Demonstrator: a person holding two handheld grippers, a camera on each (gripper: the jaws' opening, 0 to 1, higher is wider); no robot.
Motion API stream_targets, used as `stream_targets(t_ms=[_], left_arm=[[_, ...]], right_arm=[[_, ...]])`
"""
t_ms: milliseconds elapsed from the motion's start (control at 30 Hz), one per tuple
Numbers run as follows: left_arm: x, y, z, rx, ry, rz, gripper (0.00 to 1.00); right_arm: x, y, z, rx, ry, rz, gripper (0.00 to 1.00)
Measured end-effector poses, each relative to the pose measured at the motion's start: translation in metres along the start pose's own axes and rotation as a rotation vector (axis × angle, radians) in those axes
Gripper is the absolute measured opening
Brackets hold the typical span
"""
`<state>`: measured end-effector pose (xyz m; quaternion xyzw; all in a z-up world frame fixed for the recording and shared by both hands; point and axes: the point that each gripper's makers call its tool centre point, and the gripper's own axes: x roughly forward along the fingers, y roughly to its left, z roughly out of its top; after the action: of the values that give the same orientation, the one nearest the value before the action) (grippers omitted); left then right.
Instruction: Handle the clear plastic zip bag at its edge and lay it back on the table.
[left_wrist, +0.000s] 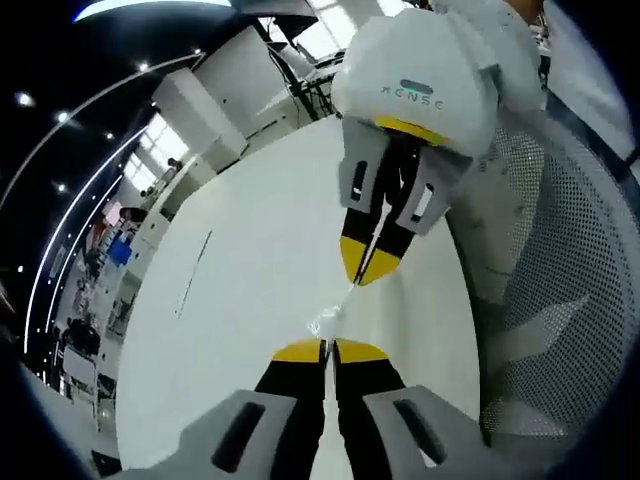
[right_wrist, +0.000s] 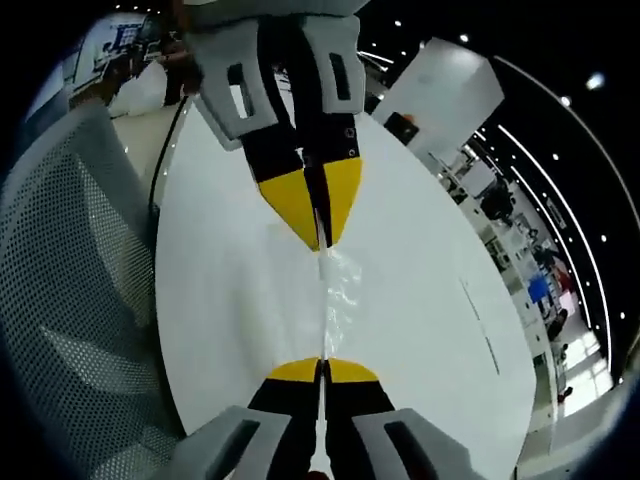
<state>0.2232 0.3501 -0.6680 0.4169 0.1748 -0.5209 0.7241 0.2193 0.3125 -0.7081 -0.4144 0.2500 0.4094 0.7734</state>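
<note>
Left gripper (left_wrist: 328, 350): my jaws were closed together on one edge of the bag (left_wrist: 330, 320).
Right gripper (right_wrist: 322, 368): my jaws were closed together on the opposite edge of the bag (right_wrist: 338, 290).
Bag: clear, crinkled, stretched between my two grippers, over the table (right_wrist: 420, 300), between its edges.
Chair (right_wrist: 70, 300): grey mesh back, just beside the table's edge.
Background: open hall with ceiling lights.
</note>
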Motion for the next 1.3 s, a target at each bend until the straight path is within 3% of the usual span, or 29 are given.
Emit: stream_targets(t_ms=[167, 467, 1033, 1300], left_arm=[[0.004, -0.002, -0.006, -0.009, 0.017, -0.020, 0.00], [0.007, -0.004, -0.009, -0.009, 0.021, -0.040, 0.00], [0.007, -0.011, -0.008, 0.013, 0.026, -0.062, 0.00], [0.005, -0.017, -0.004, 0.061, 0.028, -0.074, 0.00]], right_arm=[[-0.001, -0.002, 0.002, 0.021, -0.021, -0.012, 0.04], [0.000, 0.000, 0.025, 0.037, -0.130, 0.004, 0.14], [0.004, 0.007, 0.045, -0.012, -0.170, 0.047, 0.10], [0.007, 0.012, 0.048, -0.055, -0.171, 0.077, 0.04]])
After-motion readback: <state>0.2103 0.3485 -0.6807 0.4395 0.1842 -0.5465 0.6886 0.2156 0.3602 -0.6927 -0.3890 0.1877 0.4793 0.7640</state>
